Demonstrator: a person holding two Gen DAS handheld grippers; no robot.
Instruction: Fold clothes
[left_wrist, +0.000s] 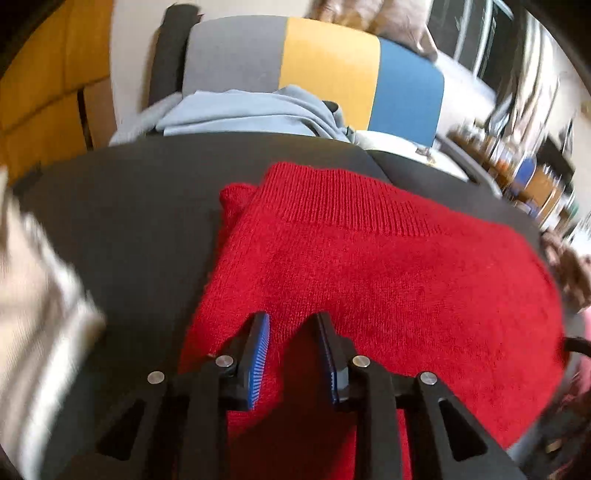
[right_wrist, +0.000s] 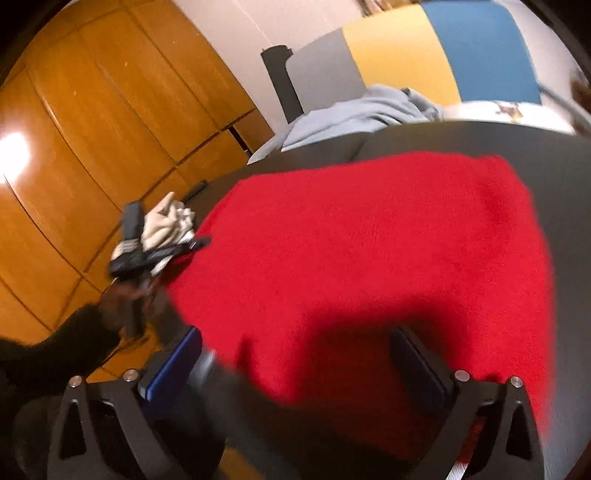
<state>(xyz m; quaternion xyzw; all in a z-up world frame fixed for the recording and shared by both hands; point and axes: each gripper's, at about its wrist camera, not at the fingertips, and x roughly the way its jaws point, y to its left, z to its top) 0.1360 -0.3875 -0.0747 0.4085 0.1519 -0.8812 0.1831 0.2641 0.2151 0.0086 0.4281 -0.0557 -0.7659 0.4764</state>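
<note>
Sweater (left_wrist: 369, 266) spread flat on table (left_wrist: 122, 229), ribbed edge toward the far side. Left gripper (left_wrist: 291, 354) over the sweater's near left part, jaws apart; right gripper (right_wrist: 295, 362) over its near edge, jaws wide. Behind the table, a chair (left_wrist: 325, 62) with another garment (left_wrist: 251, 110) heaped on its seat. Left of the table, cabinet doors (right_wrist: 110, 122). Further cloth (left_wrist: 33, 295) at the table's left edge, possibly hanging off it; too blurred to say.

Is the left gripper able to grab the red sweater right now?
Probably yes. The left gripper hangs open right over the red sweater, which lies flat on the dark table with nothing between.
</note>
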